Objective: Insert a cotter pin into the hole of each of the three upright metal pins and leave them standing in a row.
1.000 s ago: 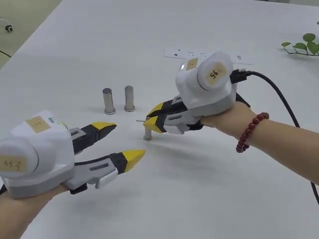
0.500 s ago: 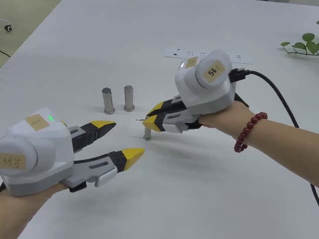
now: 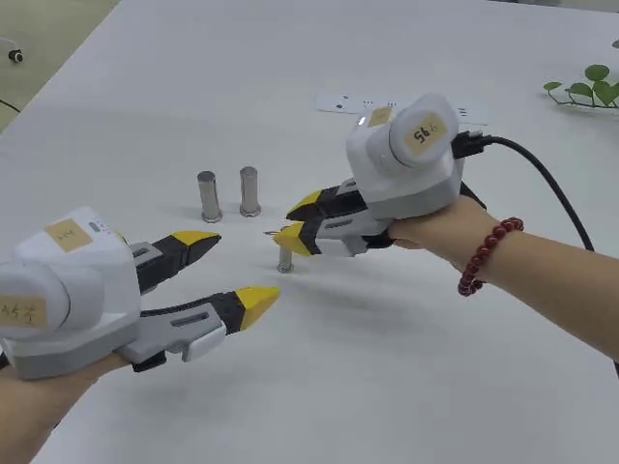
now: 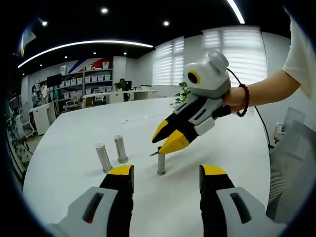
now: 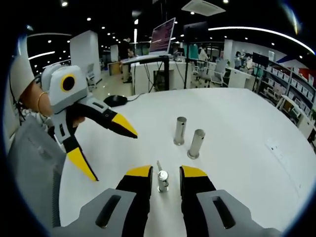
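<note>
White workbench, viewed from above. Toward its left, two short steel cylinders upright side by side: far-left metal pin and middle metal pin, close together but apart. Slightly nearer and to their right, third metal pin, also upright, its top hard to make out beneath the tips of the right gripper. Jaws of that gripper parted, one on either side of the pin's top, grasping nothing. Thin cotter pin jutting sideways from the top of the third metal pin; too small to tell how far through the hole. Left gripper low at the near left, jaws spread wide and empty, pointed toward the pins. Behind the right gripper, white power strip, half hidden. Green plant, cut off at the right edge.
</note>
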### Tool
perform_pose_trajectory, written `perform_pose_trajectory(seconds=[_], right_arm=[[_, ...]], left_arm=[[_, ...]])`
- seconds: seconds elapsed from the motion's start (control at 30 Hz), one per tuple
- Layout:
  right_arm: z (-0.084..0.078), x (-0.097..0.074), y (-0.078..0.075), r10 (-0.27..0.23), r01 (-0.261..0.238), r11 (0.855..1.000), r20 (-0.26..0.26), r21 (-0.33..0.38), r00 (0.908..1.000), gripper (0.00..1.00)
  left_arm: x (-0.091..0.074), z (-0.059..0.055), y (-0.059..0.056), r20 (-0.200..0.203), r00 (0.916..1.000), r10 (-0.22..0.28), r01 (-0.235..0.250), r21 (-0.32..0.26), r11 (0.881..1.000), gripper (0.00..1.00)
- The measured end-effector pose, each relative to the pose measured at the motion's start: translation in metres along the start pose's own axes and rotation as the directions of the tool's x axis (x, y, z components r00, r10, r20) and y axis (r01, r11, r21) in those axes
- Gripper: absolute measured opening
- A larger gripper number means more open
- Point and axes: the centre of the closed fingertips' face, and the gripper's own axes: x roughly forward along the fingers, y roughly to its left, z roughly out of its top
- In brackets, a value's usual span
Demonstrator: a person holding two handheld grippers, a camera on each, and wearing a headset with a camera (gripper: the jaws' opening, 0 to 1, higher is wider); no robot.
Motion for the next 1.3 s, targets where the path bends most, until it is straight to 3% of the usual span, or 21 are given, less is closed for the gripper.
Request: perform_pose_trajectory(seconds=[0.2,0.37,0.7,0.97,1.3], right_arm=[[0.013,0.003,-0.015,-0.028,0.025,0.998,0.06,0.057,0.9978,0.27],[0.02,0.01,-0.027,-0.069,0.063,0.996,0.09,0.061,0.9935,0.27],[0.029,0.029,-0.049,-0.123,0.104,0.987,0.16,0.126,0.9793,0.27],[0.03,0.046,-0.06,-0.124,0.096,0.984,0.189,0.15,0.9741,0.27],[0.028,0.064,-0.061,-0.109,0.08,0.986,0.203,0.148,0.9731,0.23]], left_arm=[[-0.004,0.001,-0.001,0.006,1.0,0.004,-0.004,-0.014,1.0,0.59],[-0.006,0.0,-0.002,0.001,1.0,0.005,-0.005,-0.014,1.0,0.65],[-0.01,0.003,-0.001,0.015,0.9998,0.013,-0.012,-0.03,0.999,0.79],[-0.015,0.003,-0.003,0.011,0.9997,0.023,-0.022,-0.044,0.999,0.84],[-0.019,0.0,-0.002,0.001,0.9993,0.038,-0.038,-0.053,0.998,0.86]])
